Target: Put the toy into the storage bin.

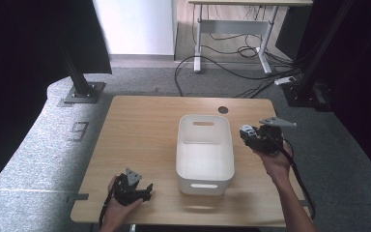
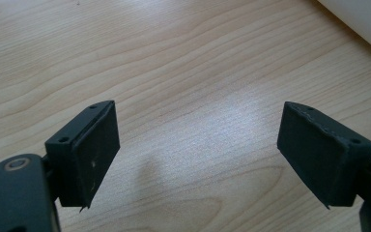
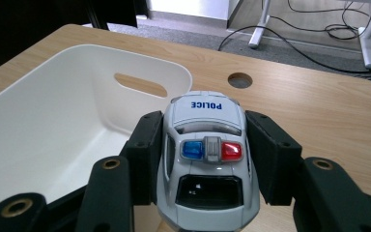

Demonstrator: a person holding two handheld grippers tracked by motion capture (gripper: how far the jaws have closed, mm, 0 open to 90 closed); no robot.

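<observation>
My right gripper (image 3: 205, 159) clamps the police car (image 3: 206, 159) just beside the bin (image 1: 204, 166) — I'd carry it over the rim, then lower gently. Left gripper (image 2: 198, 154) gapes empty above the table (image 2: 174, 63).

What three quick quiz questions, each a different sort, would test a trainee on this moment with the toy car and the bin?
1. True or false: the right gripper is shut on the toy police car.
2. Multiple choice: the left gripper is A) open above bare table, B) shut on the car, C) inside the white bin.
3. Fill in: the car is held beside the bin's ____ edge in the high view.

Key: 1 true. 2 A; its jaws stand wide apart with nothing between them. 3 right; the car is not yet inside the bin.
</observation>
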